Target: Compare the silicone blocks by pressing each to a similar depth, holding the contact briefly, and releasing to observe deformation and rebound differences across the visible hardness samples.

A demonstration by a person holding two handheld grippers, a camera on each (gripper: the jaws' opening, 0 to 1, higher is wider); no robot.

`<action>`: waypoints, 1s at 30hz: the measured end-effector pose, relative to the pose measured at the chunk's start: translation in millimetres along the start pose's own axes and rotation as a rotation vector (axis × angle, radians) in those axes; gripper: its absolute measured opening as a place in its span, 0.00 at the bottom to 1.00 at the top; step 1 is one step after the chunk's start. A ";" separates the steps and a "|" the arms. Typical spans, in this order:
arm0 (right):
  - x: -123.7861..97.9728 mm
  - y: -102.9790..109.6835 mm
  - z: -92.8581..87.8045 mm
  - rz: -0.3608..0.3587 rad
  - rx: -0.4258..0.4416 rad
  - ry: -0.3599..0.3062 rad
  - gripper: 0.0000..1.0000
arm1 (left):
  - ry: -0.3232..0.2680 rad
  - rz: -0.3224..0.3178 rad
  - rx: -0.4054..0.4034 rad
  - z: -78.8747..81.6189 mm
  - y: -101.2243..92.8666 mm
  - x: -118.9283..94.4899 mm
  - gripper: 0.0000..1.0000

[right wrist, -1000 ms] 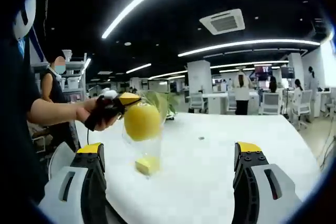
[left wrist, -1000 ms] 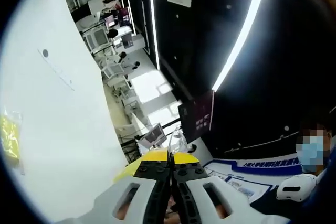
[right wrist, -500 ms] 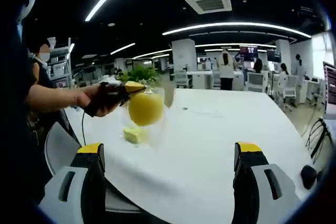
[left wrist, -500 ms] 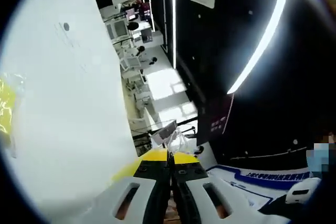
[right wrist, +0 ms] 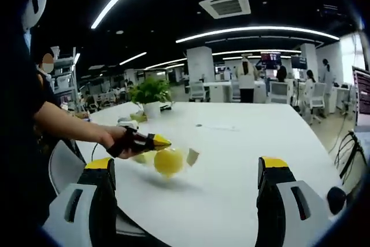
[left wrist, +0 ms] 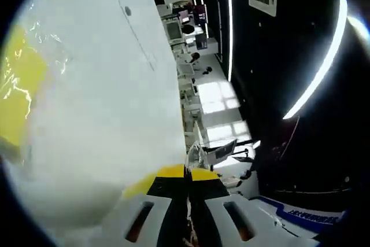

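Bright ceiling strips (right wrist: 254,30), glaring table (left wrist: 104,85), fisheye warp

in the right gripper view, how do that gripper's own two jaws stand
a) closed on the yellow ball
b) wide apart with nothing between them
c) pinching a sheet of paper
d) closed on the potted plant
b: the right gripper has its jaws far apart at the bottom corners, with only the white table between them; the yellow ball sits farther off, by the left gripper.
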State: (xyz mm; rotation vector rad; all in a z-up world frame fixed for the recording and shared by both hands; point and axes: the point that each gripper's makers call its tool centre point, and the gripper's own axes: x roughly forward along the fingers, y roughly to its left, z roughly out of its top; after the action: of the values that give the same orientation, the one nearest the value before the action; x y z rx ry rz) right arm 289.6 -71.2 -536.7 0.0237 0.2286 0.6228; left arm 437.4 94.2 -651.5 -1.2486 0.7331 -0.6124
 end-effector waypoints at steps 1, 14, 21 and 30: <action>-0.2 -2.9 -1.8 -0.007 -0.007 0.014 0.96 | -0.003 0.001 -0.021 4.4 3.3 1.1 0.00; 16.8 0.3 -2.3 0.020 0.087 -0.030 0.90 | 0.012 0.189 0.281 32.2 56.3 17.1 0.00; 23.9 12.2 -8.1 0.056 0.075 -0.001 0.88 | 0.019 0.254 0.286 37.9 70.5 21.6 0.00; 17.9 19.1 -8.1 0.054 0.059 0.014 0.86 | 0.030 0.323 0.260 40.2 76.0 24.2 0.09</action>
State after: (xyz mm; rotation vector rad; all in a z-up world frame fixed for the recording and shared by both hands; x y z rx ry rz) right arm 291.0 -45.6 -546.6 0.0826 0.2604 0.6705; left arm 485.3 116.9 -723.3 -0.8606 0.8311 -0.4437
